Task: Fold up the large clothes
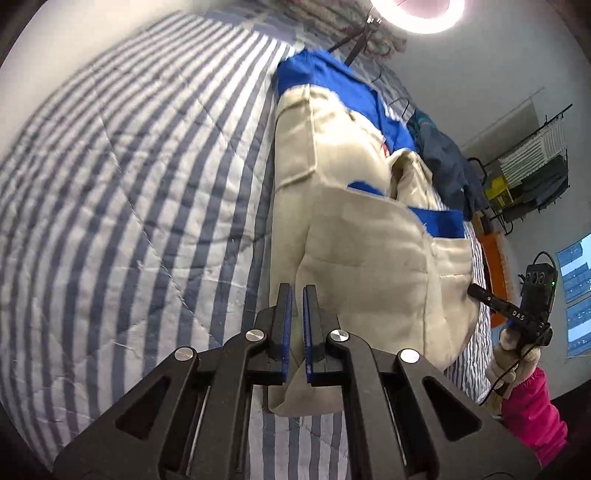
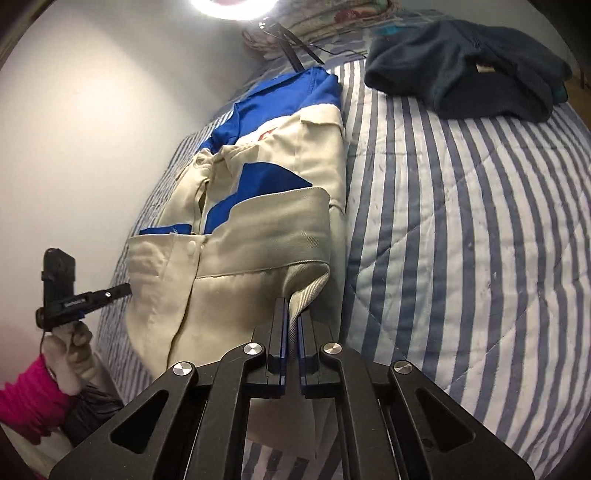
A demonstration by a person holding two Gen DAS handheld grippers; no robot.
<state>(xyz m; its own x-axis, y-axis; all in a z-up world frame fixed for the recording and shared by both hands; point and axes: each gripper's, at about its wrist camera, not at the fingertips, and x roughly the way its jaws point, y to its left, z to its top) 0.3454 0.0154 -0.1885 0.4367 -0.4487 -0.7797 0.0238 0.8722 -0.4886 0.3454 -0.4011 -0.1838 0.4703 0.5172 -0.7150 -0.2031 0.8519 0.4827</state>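
Observation:
A cream and blue jacket (image 1: 354,229) lies lengthwise on the striped bed, partly folded; it also shows in the right wrist view (image 2: 258,229). My left gripper (image 1: 297,291) is nearly shut, with a narrow gap, at the jacket's near hem edge; whether cloth is pinched I cannot tell. My right gripper (image 2: 292,306) is shut on a raised fold of the jacket's cream hem. The other gripper shows in each view, the right one (image 1: 476,290) at the far hem corner, the left one (image 2: 123,290) at the opposite hem corner.
A striped blue and white quilt (image 1: 129,206) covers the bed. A dark blue garment (image 2: 461,70) lies heaped at the far side. A ring light (image 1: 417,14) on a tripod stands beyond the jacket's collar. A white wall (image 2: 92,110) runs along one side.

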